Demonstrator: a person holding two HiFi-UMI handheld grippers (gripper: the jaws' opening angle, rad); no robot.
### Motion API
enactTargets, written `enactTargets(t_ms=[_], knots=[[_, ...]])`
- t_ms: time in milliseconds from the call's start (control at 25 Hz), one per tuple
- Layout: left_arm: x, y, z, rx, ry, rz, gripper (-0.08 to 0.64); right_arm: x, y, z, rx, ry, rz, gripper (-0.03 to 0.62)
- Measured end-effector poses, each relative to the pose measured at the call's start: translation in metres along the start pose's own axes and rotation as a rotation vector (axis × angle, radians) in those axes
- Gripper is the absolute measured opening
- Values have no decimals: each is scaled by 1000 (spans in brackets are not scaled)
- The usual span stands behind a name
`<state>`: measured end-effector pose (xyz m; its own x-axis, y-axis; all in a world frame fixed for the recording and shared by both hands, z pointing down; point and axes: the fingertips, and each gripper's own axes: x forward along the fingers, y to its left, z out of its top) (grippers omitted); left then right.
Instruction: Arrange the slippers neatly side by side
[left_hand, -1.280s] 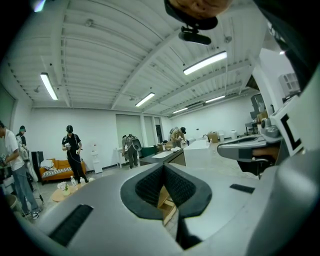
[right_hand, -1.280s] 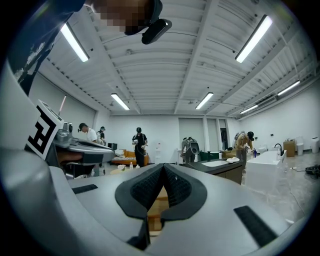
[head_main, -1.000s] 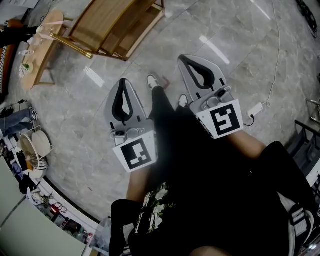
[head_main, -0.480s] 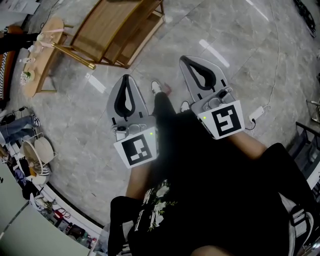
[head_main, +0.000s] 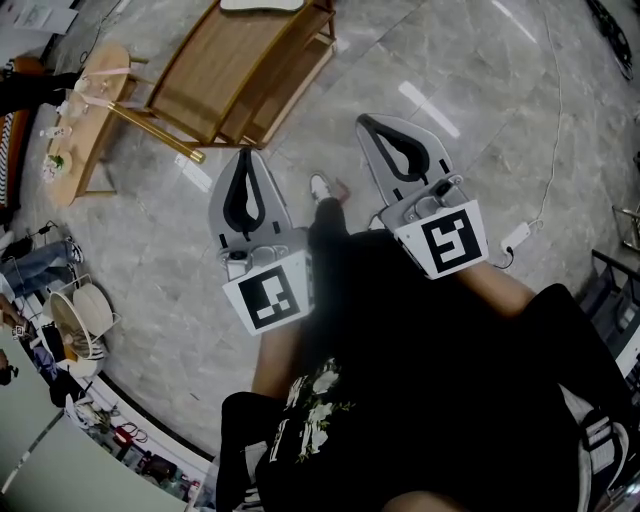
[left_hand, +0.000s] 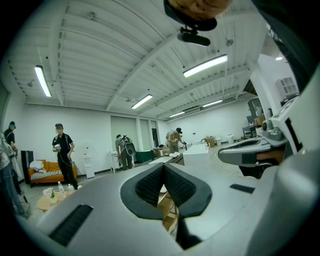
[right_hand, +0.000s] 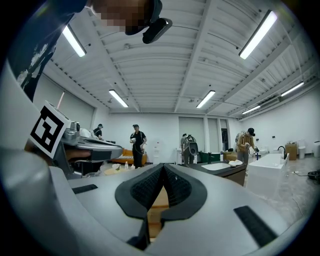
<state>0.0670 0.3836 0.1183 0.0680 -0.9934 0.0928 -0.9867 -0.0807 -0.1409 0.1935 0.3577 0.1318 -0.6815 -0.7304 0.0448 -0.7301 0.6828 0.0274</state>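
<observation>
Head view and both gripper views, approach phase. The left tongs (head_main: 246, 165) and right tongs (head_main: 372, 125) are carried level and side by side above the grey floor (head_main: 480, 150); in each gripper view the ribbed pads are pressed together with nothing pinched between them. Over the last second both tongs have advanced toward the wooden rack (head_main: 240, 70), which now sits lower and fuller in the head view than before; the person's shoe (head_main: 320, 187) has stepped forward between the two tools. A pale flat thing (head_main: 262, 4) has newly entered at the upper edge, lying on the rack's top; it may be one of the slippers, though too little shows to be sure, and no other slipper can be made out. Judged stage: the person is walking up to the rack, no slipper has been grasped, and the tongs must be spread before any pick.
</observation>
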Motion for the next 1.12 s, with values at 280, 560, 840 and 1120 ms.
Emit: enactTargets(t_ms=[280, 560, 840, 1120], knots=[[29, 28, -1, 6, 7, -27, 2, 40, -5, 0, 10, 9, -27, -2], [56, 52, 1, 16, -13, -69, 2, 70, -8, 5, 4, 6, -77, -2], [77, 69, -7, 9, -26, -113, 2, 89, -11, 1, -7, 10, -136, -2], [96, 91, -10, 16, -54, -127, 2, 113, -12, 2, -23, -4, -179, -2]])
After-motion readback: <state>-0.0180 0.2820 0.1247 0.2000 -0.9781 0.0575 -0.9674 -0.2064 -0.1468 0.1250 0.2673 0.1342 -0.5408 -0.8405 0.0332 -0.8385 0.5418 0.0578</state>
